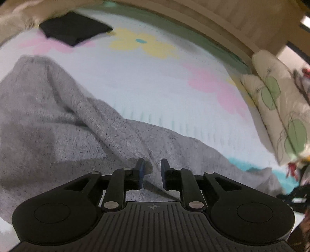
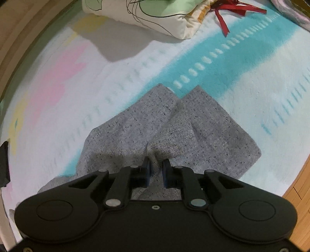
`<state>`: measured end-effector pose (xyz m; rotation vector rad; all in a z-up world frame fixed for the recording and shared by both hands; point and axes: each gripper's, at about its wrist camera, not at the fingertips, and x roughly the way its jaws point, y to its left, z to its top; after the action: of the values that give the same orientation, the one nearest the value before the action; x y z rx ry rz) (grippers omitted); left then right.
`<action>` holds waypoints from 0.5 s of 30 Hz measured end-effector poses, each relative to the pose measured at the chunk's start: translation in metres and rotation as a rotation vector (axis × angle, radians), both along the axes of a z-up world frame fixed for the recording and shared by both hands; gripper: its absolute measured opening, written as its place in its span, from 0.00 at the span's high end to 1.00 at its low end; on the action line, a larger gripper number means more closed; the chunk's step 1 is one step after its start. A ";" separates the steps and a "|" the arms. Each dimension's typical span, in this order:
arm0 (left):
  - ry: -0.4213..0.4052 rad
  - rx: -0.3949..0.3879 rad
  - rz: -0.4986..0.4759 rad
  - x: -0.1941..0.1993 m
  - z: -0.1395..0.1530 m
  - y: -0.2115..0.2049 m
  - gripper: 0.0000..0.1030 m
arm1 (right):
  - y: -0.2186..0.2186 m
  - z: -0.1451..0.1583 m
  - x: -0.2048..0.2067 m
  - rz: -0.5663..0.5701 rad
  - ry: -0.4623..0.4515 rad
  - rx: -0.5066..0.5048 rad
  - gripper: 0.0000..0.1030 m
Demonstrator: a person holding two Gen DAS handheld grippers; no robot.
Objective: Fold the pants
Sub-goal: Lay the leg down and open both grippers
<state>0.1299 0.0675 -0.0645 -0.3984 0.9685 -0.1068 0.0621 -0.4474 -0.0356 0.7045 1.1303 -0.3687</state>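
Note:
Grey speckled pants [image 1: 58, 120] lie rumpled on a pastel flowered blanket [image 1: 155, 77], filling the left and lower part of the left wrist view. My left gripper [image 1: 152, 166] hovers just over the fabric, its blue pads apart by a narrow gap with nothing pinched. In the right wrist view the two leg ends of the pants [image 2: 203, 126] lie side by side, pointing away. My right gripper [image 2: 156, 164] points steeply down at them, its pads closed on a raised ridge of the grey cloth.
A folded black garment [image 1: 74, 29] rests at the far left of the blanket. A leaf-print pillow [image 1: 277, 108] lies at the right; it [image 2: 151, 15] is beside a red ribbon [image 2: 232, 11]. A wooden frame [image 1: 232, 23] borders the bed; wooden floor [image 2: 298, 186] shows beyond.

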 end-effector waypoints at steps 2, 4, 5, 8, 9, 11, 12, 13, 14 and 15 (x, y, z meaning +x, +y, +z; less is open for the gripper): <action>0.033 -0.085 0.005 0.005 -0.009 0.009 0.83 | -0.003 0.000 -0.006 -0.007 0.000 0.015 0.80; 0.085 -0.185 0.012 0.009 -0.020 0.017 0.78 | -0.007 -0.002 -0.008 -0.015 -0.004 0.034 0.80; 0.107 -0.201 0.028 0.009 -0.024 0.019 0.67 | -0.007 -0.005 -0.007 -0.016 -0.006 0.040 0.80; 0.098 -0.130 0.069 0.003 -0.022 0.021 0.50 | -0.007 -0.010 -0.008 -0.012 -0.013 0.043 0.80; 0.087 -0.099 0.078 0.000 -0.020 0.020 0.43 | -0.007 -0.010 -0.009 -0.009 -0.013 0.046 0.80; 0.073 -0.062 0.090 -0.003 -0.016 0.023 0.32 | -0.008 -0.011 -0.010 -0.009 -0.017 0.047 0.80; 0.073 -0.060 0.097 -0.004 -0.016 0.025 0.30 | -0.008 -0.011 -0.011 -0.009 -0.018 0.050 0.78; 0.076 -0.064 0.098 -0.005 -0.016 0.026 0.30 | -0.008 -0.011 -0.011 -0.007 -0.022 0.054 0.75; 0.081 -0.068 0.093 -0.004 -0.017 0.027 0.30 | -0.009 -0.010 -0.012 -0.005 -0.027 0.060 0.71; 0.085 -0.070 0.088 -0.003 -0.017 0.026 0.30 | -0.009 -0.009 -0.014 -0.009 -0.031 0.066 0.69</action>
<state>0.1272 0.0938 -0.0811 -0.5132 1.0317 -0.0442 0.0482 -0.4566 -0.0447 0.7706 1.1144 -0.3282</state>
